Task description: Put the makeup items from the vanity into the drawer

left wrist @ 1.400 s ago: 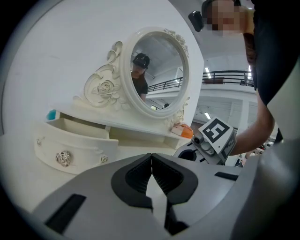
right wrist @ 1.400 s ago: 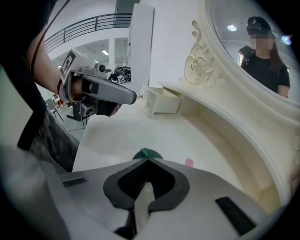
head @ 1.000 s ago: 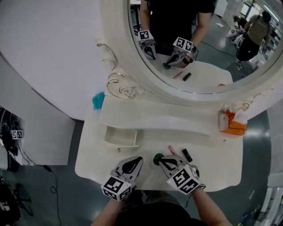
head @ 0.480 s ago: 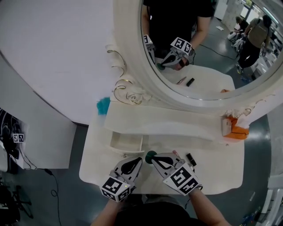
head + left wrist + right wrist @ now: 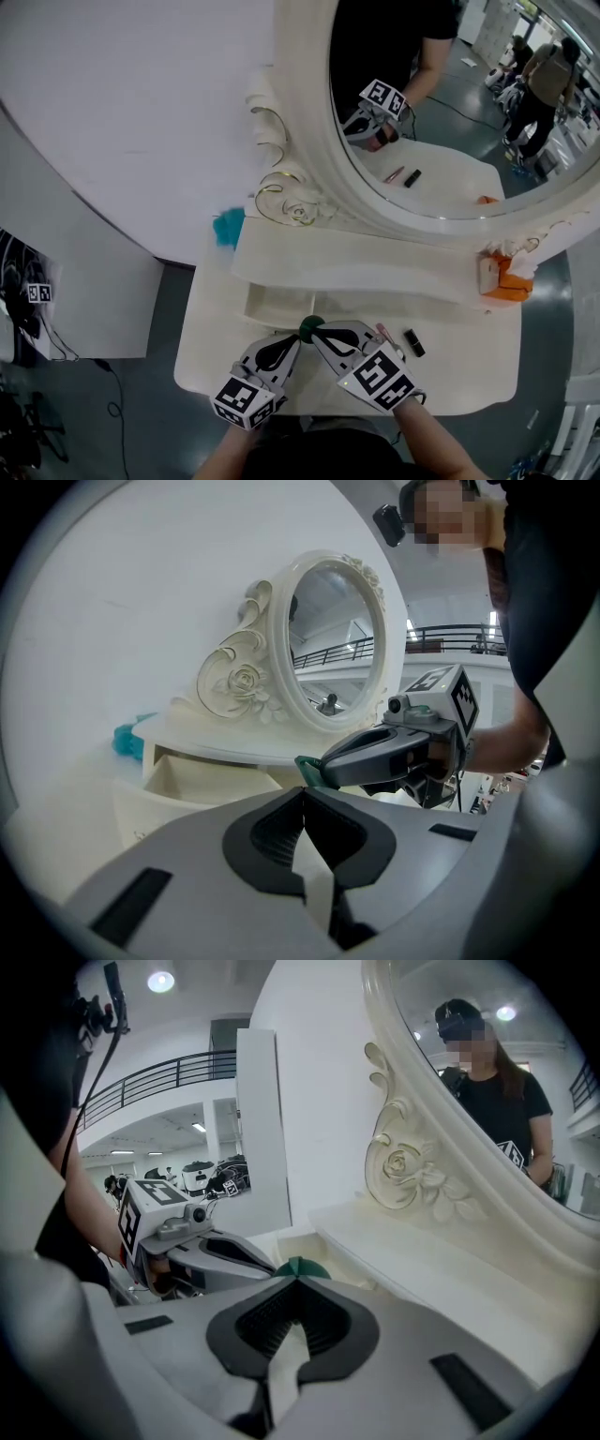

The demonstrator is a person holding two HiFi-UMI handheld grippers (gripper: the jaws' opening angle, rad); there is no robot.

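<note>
At centre frame the drawer [image 5: 274,305] lies open from above, its back tucked under the shelf [image 5: 375,267]. The right gripper [image 5: 319,331], clamping a green item [image 5: 309,324], and the left gripper [image 5: 292,340] crowd its front edge.

1. A white wall [image 5: 122,112] is curving behind the cream counter [image 5: 469,375].
2. An oval mirror [image 5: 441,112] in a carved cream frame [image 5: 281,178] is standing on the counter's raised shelf [image 5: 356,267].
3. Dark grey floor [image 5: 141,403] is showing around the counter.
4. A white panel [image 5: 84,281] is standing at the left, against the wall.
5. Ceiling lights [image 5: 160,981] are glowing above a railed balcony [image 5: 159,1074].
</note>
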